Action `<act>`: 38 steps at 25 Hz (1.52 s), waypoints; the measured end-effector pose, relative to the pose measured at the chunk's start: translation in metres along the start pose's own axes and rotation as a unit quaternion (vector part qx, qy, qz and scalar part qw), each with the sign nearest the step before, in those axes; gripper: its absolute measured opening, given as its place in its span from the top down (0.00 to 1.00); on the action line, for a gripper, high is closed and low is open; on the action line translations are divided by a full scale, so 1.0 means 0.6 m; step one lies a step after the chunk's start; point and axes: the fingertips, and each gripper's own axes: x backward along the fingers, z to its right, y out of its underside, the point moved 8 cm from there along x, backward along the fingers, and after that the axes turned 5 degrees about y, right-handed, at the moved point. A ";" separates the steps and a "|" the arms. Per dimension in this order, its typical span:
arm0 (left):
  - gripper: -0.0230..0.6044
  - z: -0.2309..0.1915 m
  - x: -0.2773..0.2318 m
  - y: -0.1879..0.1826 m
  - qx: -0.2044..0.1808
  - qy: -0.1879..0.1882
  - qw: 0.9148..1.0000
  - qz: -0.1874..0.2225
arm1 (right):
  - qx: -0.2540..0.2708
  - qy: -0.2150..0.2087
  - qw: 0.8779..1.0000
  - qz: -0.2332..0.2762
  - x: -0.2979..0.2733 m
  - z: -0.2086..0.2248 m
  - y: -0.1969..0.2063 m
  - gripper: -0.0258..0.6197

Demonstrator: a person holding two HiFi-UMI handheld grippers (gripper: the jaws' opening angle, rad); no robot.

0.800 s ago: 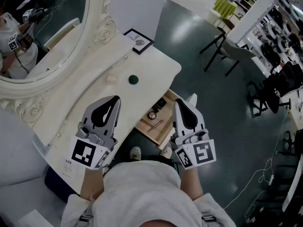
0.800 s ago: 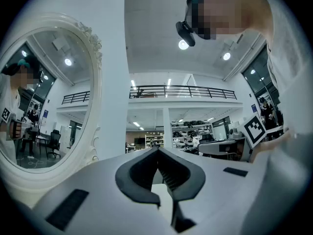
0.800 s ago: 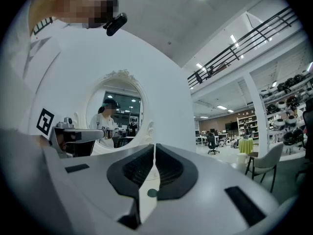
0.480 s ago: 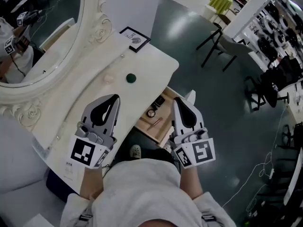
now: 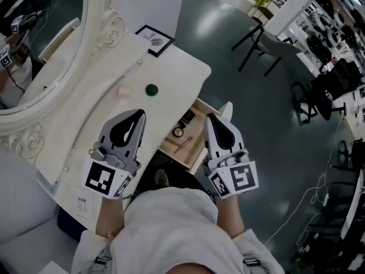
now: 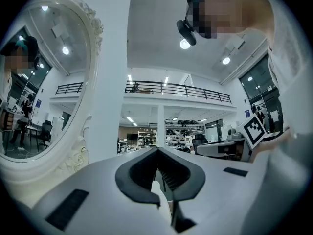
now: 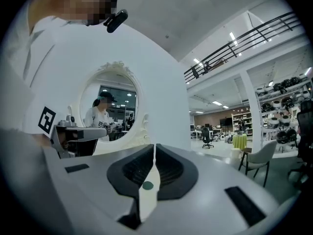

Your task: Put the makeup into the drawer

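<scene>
Left gripper [image 5: 140,113]: jaws clenched together on nothing, level over the table [image 5: 177,73], left of the drawer [image 5: 194,135].
Right gripper [image 5: 210,117]: jaws closed and empty, at the drawer's right side.
Drawer: pulled open from the table's front edge.
In the drawer: 3 pieces, a round compact [image 5: 178,132], a thin stick [image 5: 183,144] and a dark case [image 5: 187,117].
Beyond the drawer, on the table: 1 green round piece [image 5: 151,89] and 1 pale pink piece [image 5: 123,92], side by side toward the mirror [image 5: 40,44], well apart from both grippers.
</scene>
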 end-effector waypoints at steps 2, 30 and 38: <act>0.94 -0.007 -0.007 0.009 0.009 0.000 1.000 -0.007 | -0.004 0.000 1.000 -0.008 -0.010 0.007 0.006 0.92; 0.71 -0.100 -0.169 0.230 0.062 -0.027 0.976 -0.206 | -0.047 -0.040 0.996 -0.071 -0.139 0.110 0.070 0.92; 0.61 -0.134 -0.213 0.315 0.067 -0.043 0.957 -0.280 | -0.050 -0.032 0.994 -0.088 -0.144 0.146 0.084 0.92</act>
